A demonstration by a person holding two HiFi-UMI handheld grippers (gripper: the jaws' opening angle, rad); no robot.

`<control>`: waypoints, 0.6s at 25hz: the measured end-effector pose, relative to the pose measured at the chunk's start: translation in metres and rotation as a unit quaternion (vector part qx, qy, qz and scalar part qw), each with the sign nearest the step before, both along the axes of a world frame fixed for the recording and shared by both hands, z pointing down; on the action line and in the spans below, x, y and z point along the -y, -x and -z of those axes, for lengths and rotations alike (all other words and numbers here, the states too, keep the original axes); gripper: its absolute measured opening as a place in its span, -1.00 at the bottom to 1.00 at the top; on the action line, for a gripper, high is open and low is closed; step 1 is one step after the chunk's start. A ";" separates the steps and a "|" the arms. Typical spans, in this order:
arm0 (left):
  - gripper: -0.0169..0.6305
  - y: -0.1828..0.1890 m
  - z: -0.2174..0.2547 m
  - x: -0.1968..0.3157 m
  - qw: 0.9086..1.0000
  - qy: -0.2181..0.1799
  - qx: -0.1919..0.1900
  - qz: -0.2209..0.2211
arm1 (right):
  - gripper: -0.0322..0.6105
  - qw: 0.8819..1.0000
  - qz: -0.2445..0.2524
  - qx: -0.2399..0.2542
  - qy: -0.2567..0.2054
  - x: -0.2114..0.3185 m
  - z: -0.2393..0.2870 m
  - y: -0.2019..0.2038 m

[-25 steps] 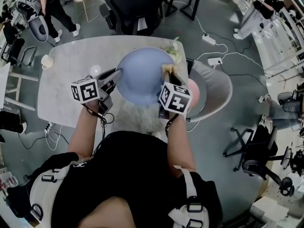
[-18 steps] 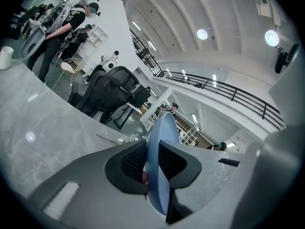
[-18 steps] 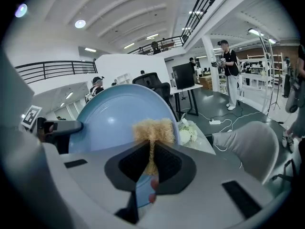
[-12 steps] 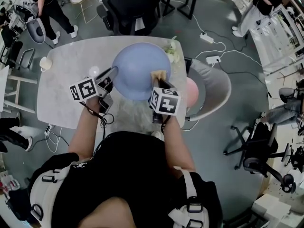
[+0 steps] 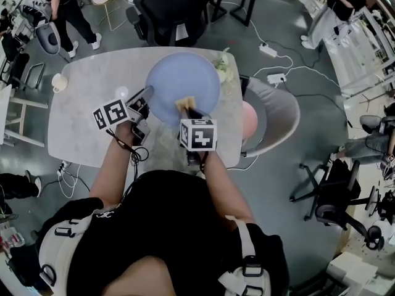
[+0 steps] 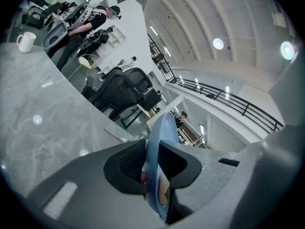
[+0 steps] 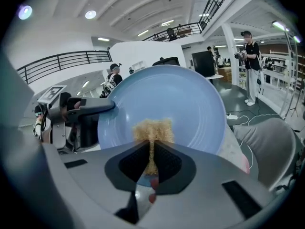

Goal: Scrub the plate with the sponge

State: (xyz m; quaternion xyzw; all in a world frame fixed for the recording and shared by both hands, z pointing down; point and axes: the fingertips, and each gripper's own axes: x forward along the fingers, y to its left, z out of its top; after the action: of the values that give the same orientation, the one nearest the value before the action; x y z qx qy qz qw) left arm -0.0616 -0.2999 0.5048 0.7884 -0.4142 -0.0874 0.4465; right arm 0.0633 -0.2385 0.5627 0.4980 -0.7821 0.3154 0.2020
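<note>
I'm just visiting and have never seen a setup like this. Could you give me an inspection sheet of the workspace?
Surface: grey marbled tabletop with rounded corners.
Job's things: round light-blue plate; tan scrubbing sponge against its face.
Clutter: white mug at the table's left edge; greenish item beside the plate, unclear what.
Grippers: left gripper shut on the plate's rim; right gripper shut on the sponge.
Cables: white power strips and cords on the floor.
Surroundings: black office chair, grey chair, people standing.
</note>
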 end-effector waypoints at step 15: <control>-0.74 -0.041 -0.012 -0.022 0.997 -0.001 0.058 -0.051 | -0.81 0.997 0.023 0.069 0.026 -0.009 0.005 0.029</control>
State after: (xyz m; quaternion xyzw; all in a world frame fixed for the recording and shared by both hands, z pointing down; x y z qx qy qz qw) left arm -0.0202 -0.2782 0.5167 0.8126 -0.3984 -0.0188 0.4249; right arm 0.0338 -0.2290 0.5576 0.4517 -0.7969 0.3644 0.1678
